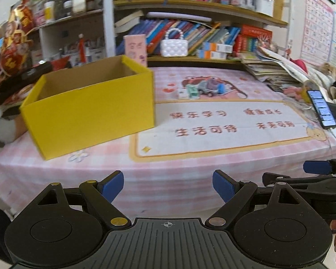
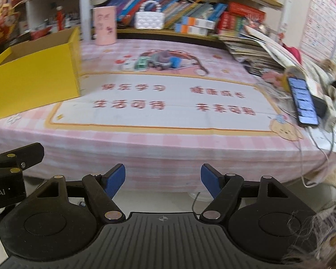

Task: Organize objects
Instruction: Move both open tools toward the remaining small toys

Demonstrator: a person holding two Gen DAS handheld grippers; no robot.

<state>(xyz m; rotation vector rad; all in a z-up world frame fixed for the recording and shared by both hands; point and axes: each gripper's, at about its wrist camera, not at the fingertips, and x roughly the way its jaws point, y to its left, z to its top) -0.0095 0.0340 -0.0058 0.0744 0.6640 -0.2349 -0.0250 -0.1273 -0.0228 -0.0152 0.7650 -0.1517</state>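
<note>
A yellow cardboard box [image 1: 89, 109] stands open and looks empty on the left of the pink table; it also shows in the right wrist view [image 2: 33, 76]. A small cluster of toys [image 1: 199, 89], green, grey and blue, lies at the far middle of the table, also seen in the right wrist view [image 2: 156, 63]. My left gripper [image 1: 168, 187] is open and empty, held before the table's front edge. My right gripper [image 2: 163, 180] is open and empty, also off the front edge; its fingers [image 1: 318, 167] show at the right of the left wrist view.
A phone [image 2: 302, 99] with a lit screen and cables lie at the table's right edge beside a stack of books [image 1: 273, 69]. A pink cup [image 2: 105, 25] and a white bead-handled purse [image 1: 174, 44] stand at the back by the bookshelves.
</note>
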